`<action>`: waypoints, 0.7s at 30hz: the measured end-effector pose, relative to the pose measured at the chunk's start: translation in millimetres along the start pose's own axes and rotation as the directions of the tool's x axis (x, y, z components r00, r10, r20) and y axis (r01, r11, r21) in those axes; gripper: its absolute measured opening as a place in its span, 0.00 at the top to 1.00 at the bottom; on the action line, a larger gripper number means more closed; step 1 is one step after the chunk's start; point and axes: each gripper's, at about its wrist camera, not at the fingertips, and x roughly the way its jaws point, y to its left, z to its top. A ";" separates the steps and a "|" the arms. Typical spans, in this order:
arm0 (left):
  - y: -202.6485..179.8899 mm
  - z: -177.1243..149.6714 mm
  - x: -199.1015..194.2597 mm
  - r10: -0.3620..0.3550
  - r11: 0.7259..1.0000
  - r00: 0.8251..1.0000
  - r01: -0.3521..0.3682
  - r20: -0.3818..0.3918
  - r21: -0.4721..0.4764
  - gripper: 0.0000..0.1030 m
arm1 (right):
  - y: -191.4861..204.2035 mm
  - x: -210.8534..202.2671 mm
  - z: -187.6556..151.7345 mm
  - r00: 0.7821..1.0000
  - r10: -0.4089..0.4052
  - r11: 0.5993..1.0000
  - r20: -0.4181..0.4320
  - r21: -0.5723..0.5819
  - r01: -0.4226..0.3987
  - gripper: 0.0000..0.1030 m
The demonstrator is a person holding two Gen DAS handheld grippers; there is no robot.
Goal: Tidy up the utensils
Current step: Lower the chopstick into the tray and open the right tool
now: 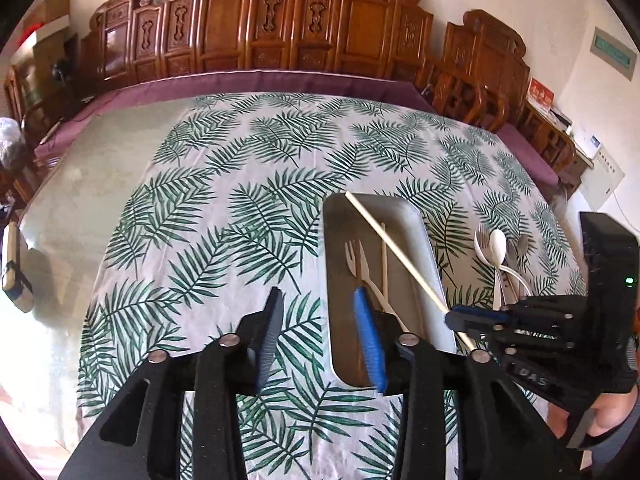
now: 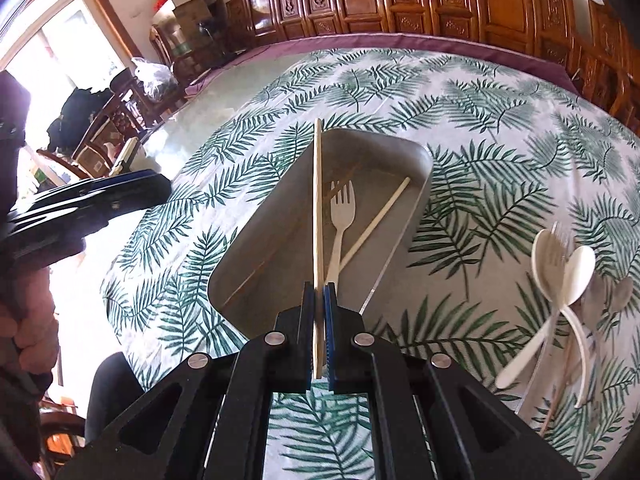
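Observation:
A grey metal tray (image 1: 420,232) (image 2: 264,240) lies on the leaf-print tablecloth. In it lie a pale fork (image 2: 342,216) (image 1: 352,258) and a pale chopstick (image 2: 380,216). My right gripper (image 2: 319,292) (image 1: 454,318) is shut on a second chopstick (image 2: 318,200) (image 1: 392,246), held over the tray. My left gripper (image 1: 320,300) is open and empty at the tray's near left edge; it shows in the right wrist view (image 2: 120,192). A pile of white spoons and forks (image 2: 560,280) (image 1: 498,252) lies right of the tray.
Carved wooden chairs (image 1: 280,32) ring the far side of the table. A purple cloth (image 1: 280,80) edges the table. A small wooden block (image 1: 16,268) sits at the left edge. Boxes and bags (image 2: 160,40) stand by the window.

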 end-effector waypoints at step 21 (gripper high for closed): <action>3.6 -4.9 -10.4 0.010 1.000 1.000 -0.010 0.014 0.002 0.59 | 4.9 13.7 3.9 0.999 0.049 0.999 0.015 0.020 -0.049 0.91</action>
